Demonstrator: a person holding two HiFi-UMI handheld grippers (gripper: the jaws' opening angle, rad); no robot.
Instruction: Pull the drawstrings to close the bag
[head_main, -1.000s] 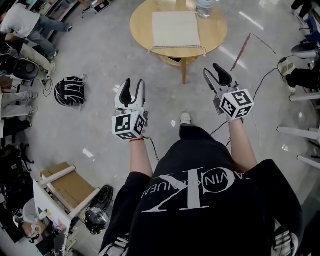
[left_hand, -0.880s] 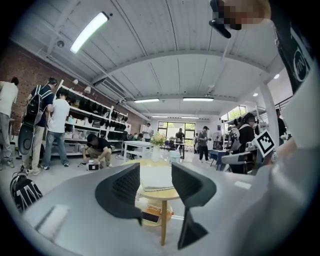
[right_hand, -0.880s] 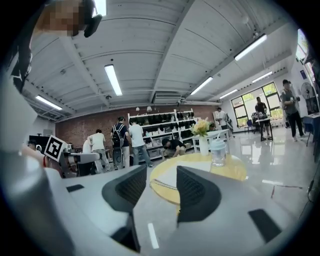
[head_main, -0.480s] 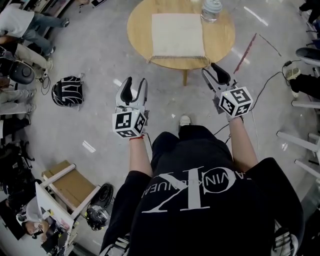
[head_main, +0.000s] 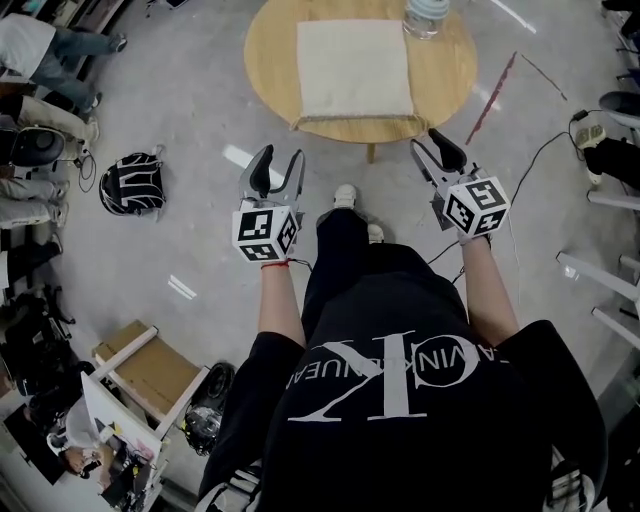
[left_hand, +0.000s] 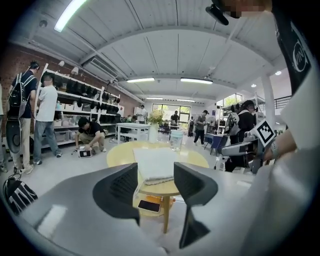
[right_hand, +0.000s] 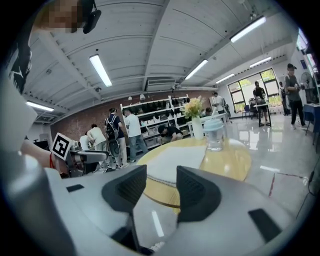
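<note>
While the person stands back from the round worktop, the cream drawstring bag lies flat on it at twelve o'clock in the head view, corded edge nearest the grippers. Left gripper hangs in the air at eleven o'clock, jaws opening right now, nothing between them, only the worktop showing beyond. Right gripper hangs at one o'clock, jaws apart and holding nothing either. Both are short of the bag, touching nothing. A clear lidded jar stands at the bag's one o'clock.
</note>
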